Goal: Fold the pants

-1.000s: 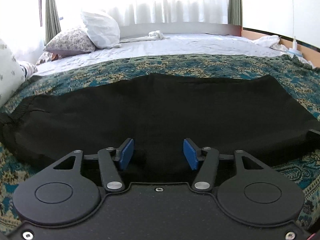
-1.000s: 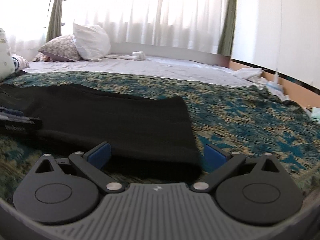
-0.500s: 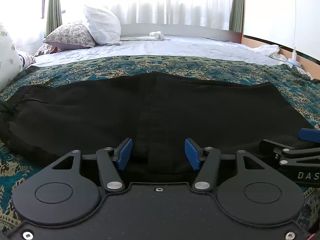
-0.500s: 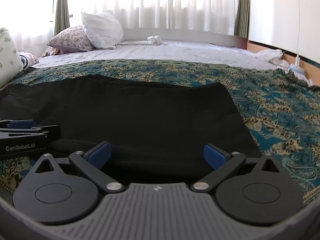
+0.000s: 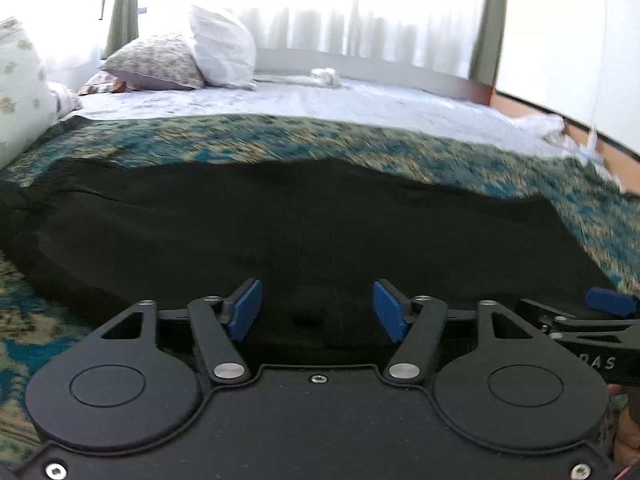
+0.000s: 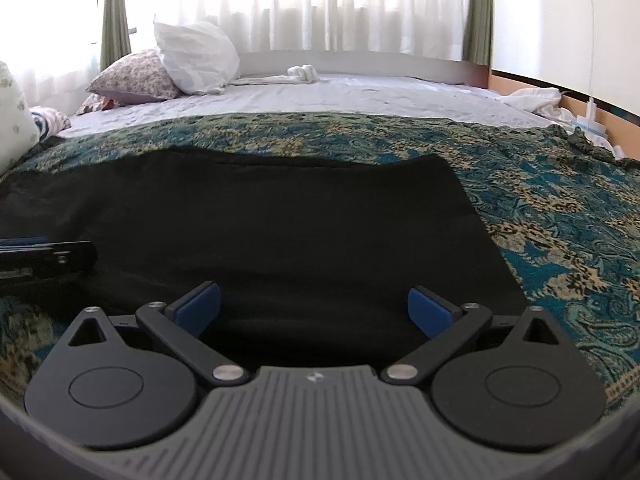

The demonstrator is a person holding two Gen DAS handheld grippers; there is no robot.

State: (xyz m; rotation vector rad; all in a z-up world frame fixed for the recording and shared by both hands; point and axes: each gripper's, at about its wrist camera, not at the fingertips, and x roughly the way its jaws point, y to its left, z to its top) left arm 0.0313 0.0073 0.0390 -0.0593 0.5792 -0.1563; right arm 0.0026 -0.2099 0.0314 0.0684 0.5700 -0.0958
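Black pants [image 5: 320,232] are lying flat across the near part of a teal-and-tan patterned bedspread [image 6: 560,216], running left to right, already doubled leg over leg from the look of the layered far edge. The fabric is looking matte and mostly smooth, with a vertical seam showing down the middle in the left wrist view and a shallow crease running toward the left end. In the right wrist view the right end is finishing in a straight cut edge.

The left gripper [image 5: 317,310] is sitting over the near edge of the pants, blue pads spread, nothing between them. The right gripper [image 6: 314,306] is sitting likewise over the near edge close to the right end, pads spread wide and gripping nothing.

White sheet [image 6: 360,96] and pillows [image 6: 192,60] are lying farther back, under curtains [image 6: 360,4].
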